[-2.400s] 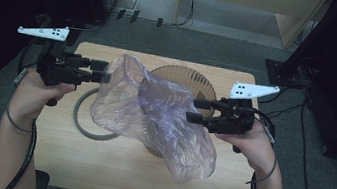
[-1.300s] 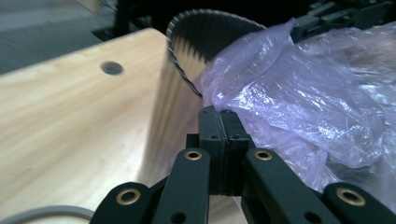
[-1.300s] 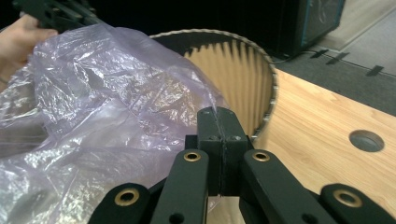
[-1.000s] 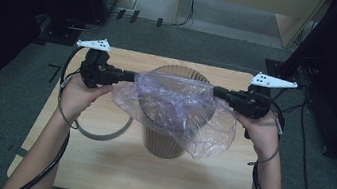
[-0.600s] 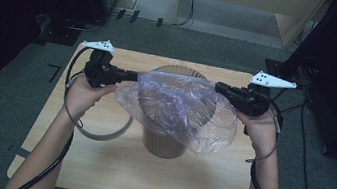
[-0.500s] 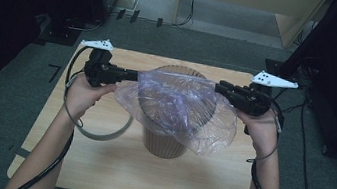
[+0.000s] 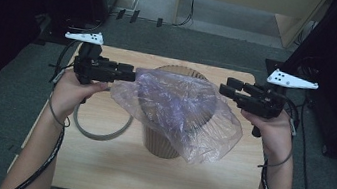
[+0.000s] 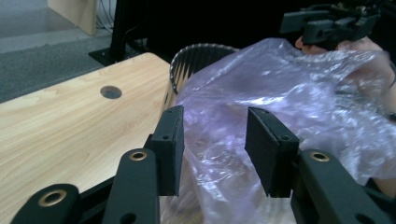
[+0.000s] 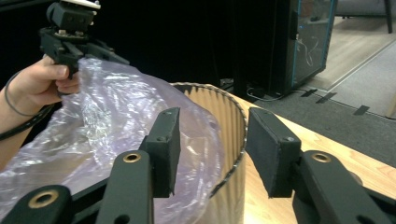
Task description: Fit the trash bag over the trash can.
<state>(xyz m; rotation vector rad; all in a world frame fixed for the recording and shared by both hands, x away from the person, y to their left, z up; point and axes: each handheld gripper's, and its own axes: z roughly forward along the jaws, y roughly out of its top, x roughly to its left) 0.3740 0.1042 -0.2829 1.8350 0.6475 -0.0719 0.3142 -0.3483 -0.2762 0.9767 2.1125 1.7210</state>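
A brown ribbed bin [image 7: 159, 143] stands upright in the middle of the wooden table [image 7: 109, 171]. A thin purple see-through plastic bag [image 7: 179, 111] lies draped over its mouth and hangs down its front right side. My left gripper [image 7: 130, 74] hovers at the bag's left edge, jaws apart. In the left gripper view the bag [image 8: 280, 93] shows through the gap of the left gripper [image 8: 215, 114], loose and unpinched. My right gripper [image 7: 225, 89] is open by the bin's right rim. In the right gripper view the rim of the bin [image 9: 231, 126] shows between its jaws [image 9: 213, 114].
A grey ring [image 7: 100, 132] lies flat on the table left of the bin. A round cable hole [image 8: 111, 92] sits in the tabletop. Dark cabinets and cables stand on the floor beyond the far edge.
Both grippers held the bag stretched over the bin; now their jaws have opened and the bag has settled onto the bin's mouth.
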